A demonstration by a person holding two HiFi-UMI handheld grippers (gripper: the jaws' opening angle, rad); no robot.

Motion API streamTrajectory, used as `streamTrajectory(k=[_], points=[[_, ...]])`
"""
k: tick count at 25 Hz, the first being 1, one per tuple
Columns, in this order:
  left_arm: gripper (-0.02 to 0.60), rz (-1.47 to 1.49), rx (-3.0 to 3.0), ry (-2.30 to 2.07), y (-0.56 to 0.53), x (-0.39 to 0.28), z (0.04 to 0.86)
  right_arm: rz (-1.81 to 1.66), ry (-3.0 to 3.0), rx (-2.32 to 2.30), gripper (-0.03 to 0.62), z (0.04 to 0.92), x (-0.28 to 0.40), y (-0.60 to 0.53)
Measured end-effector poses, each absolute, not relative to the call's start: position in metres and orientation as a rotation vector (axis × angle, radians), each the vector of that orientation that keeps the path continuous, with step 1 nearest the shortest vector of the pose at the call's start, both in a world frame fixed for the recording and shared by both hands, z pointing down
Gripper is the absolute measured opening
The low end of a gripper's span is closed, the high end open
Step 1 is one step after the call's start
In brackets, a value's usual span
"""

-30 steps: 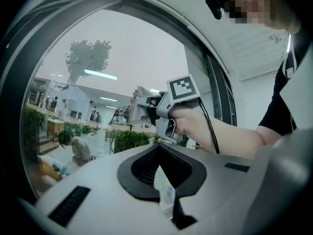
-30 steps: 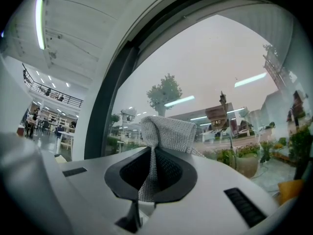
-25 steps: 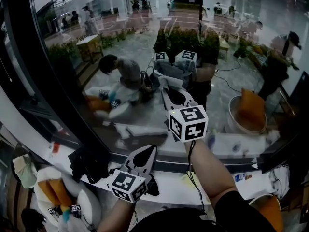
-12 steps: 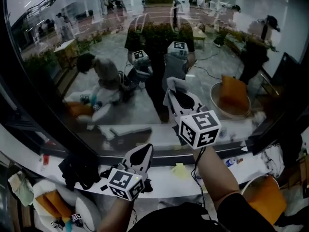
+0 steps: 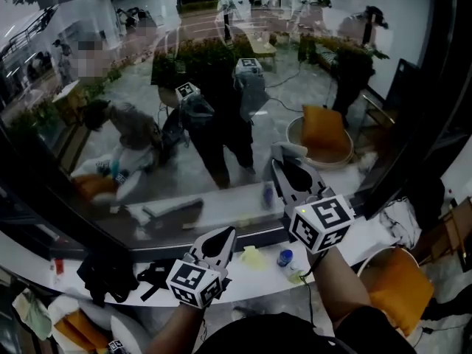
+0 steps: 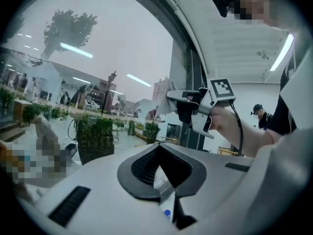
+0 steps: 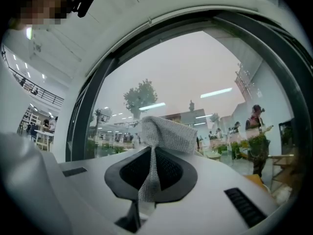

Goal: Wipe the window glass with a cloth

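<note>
The window glass (image 5: 221, 87) fills the upper head view and carries reflections of the room. My right gripper (image 5: 286, 162) is raised to the lower right part of the pane and is shut on a grey mesh cloth (image 5: 284, 151). In the right gripper view the cloth (image 7: 166, 133) bunches above the gripper (image 7: 150, 151) and a strip of it runs down between the pads. My left gripper (image 5: 220, 238) hangs lower, just over the sill, shut with nothing in it. In the left gripper view its tips (image 6: 157, 148) meet, and the right gripper (image 6: 188, 102) shows beyond them.
A white sill (image 5: 243, 279) runs under the glass with a yellow scrap (image 5: 252, 257), a blue bottle cap (image 5: 285, 257) and a black bundle (image 5: 107, 271) on it. A dark window frame (image 5: 413, 124) rises at right. An orange basin (image 5: 394, 286) sits below right.
My right gripper has slid right and down along the glass with the cloth, toward the right frame. The left gripper has stayed low by the sill.
</note>
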State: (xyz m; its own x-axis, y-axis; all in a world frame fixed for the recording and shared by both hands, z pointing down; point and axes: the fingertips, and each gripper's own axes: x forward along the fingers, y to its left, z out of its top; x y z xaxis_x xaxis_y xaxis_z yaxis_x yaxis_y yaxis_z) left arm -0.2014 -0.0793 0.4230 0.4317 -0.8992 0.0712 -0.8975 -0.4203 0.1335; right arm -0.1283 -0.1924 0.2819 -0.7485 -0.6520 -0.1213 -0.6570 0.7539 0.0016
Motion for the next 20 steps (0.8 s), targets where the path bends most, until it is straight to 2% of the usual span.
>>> streamTrajectory(k=[8,20], points=[[0.000,-0.040,2.548,-1.506,-0.064,-0.107,0.422,-0.022,2.851,-1.165,0.041,0.331,-0.017,-0.157],[0.000,-0.025,2.523,-1.498,-0.025,0.003,0.434,-0.174,2.913,-1.159,0.041,0.388,0.084,-0.090]])
